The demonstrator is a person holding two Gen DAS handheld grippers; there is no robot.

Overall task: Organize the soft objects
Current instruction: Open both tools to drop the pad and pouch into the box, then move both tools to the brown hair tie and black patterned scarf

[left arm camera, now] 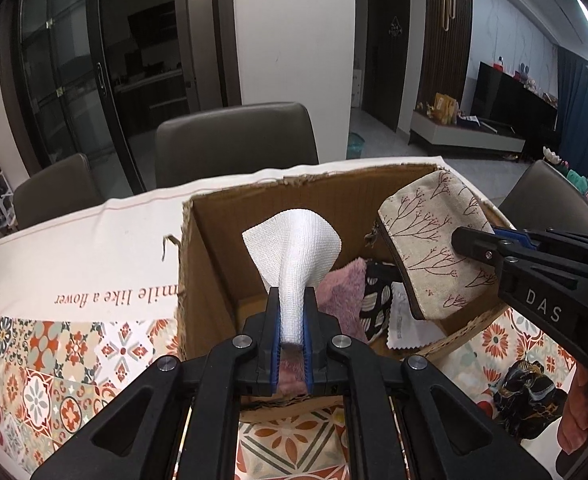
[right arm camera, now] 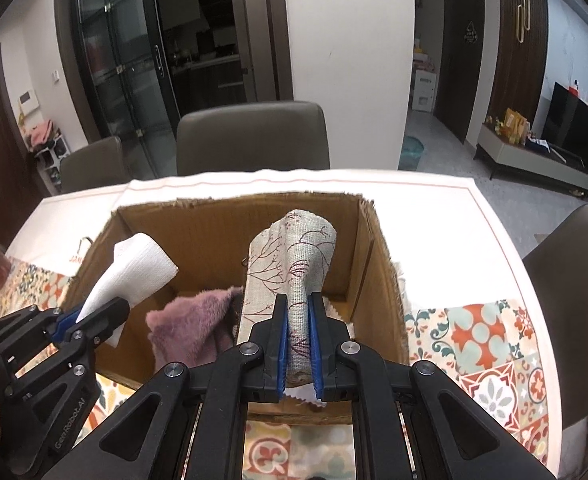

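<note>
White gauze cloth [left arm camera: 294,264] in the left gripper [left arm camera: 291,320] jaws and branch-printed linen pouch [right arm camera: 294,280] in the right gripper [right arm camera: 298,328] jaws, both clamped tight, point toward twelve o'clock over the open brown cardboard box [right arm camera: 382,280].

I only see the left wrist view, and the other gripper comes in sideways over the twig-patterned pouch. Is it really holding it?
Observer: Yes. The right gripper is shut on the pouch, squeezing it into a narrow fold.
Operator: And the pink fluffy cloth, half hidden for me?
Observer: The pink cloth lies loose at the near side of the cardboard box, held by neither gripper.
</note>
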